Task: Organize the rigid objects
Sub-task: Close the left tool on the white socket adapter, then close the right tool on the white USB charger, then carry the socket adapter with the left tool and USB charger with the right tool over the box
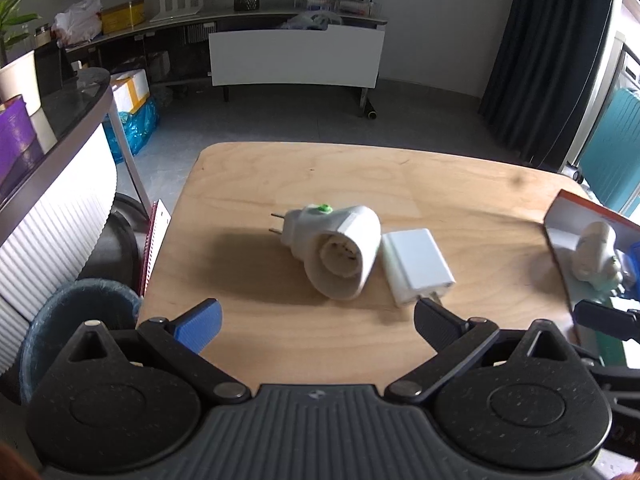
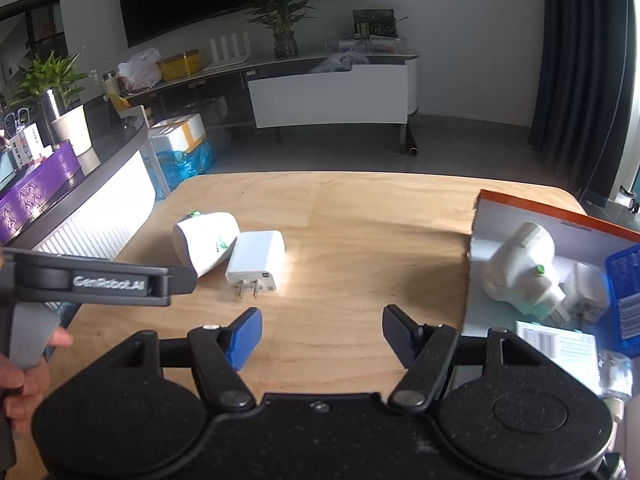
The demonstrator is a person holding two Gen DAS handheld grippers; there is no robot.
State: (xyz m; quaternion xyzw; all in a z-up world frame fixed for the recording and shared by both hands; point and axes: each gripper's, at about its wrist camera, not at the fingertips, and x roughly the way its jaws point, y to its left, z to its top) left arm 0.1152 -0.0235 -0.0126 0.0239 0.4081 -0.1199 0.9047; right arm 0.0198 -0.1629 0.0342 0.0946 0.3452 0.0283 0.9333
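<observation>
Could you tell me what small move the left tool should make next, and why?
Probably ease the left tool forward and close on the round white adapter. Its jaws are open and empty just short of the adapter, which lies on the table beside the flat charger, while a similar adapter already sits in the orange-rimmed box.

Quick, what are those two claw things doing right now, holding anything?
Left gripper: open, holding nothing.
Right gripper: open, holding nothing.

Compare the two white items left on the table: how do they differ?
The round plug adapter is a bulging cylinder with a green button, while the flat charger is a plain slab. The adapter's prongs point away from the left gripper; the charger's point toward it. Both lie side by side on the wooden table.
</observation>
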